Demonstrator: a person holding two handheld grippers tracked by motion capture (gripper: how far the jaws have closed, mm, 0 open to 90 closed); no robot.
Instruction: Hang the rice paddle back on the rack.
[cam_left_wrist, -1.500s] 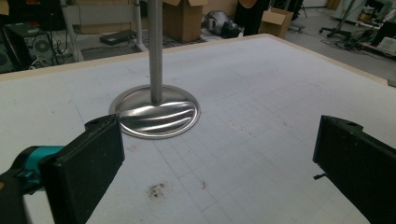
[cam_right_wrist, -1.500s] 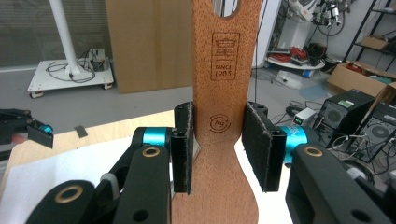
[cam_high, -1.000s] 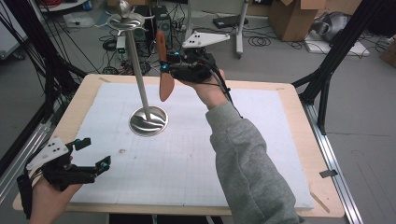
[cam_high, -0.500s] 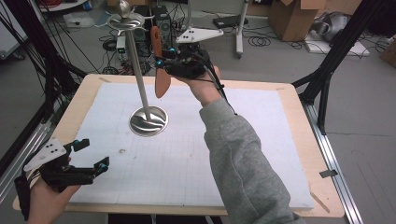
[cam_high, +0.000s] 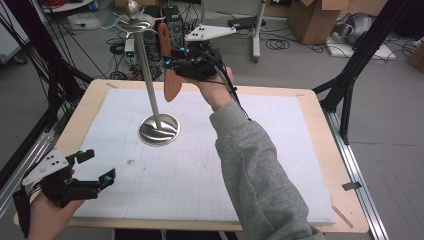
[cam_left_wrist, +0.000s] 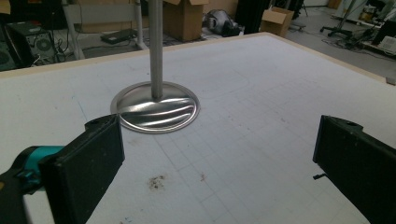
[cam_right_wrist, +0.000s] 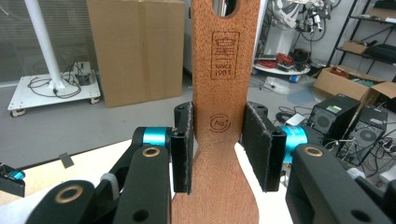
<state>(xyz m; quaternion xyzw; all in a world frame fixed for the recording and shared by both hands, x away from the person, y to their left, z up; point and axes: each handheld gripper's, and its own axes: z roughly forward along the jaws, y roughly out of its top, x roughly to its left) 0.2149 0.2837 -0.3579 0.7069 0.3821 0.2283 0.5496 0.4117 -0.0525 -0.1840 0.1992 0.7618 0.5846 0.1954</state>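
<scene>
A: Item one?

B: Wooden spatula (cam_right_wrist: 225, 93), reddish brown, held upright above the far side of the table. A hanging hole sits near the top of its handle, a burned-in stamp below that, and the blade end hangs downward. In the high view the spatula (cam_high: 170, 70) stands just beside the post of the stand, close under its top dish; I cannot tell whether they touch.

A: What holds it?

B: The right gripper (cam_right_wrist: 224, 149). Its two black pads are clamped on the narrow handle from either side, just above where the wood widens. In the high view the right gripper (cam_high: 192, 67) sits on a hand coming out of a grey sleeve (cam_high: 255, 170), raised well clear of the table.

A: Item two?

B: Metal stand (cam_high: 150, 85): a round, shiny base (cam_left_wrist: 156, 107) resting on the white gridded mat (cam_high: 280, 150), a thin upright post, and a small dish with a ball on top.

A: And the other tool?

B: Left gripper (cam_high: 95, 167), low at the near left corner of the table, well apart from the stand. Its jaws stand wide apart with only bare mat between them; they point towards the stand's base.

A: Anything else?

B: A small brown stain (cam_left_wrist: 158, 181) on the mat, between the left gripper and the base.
</scene>
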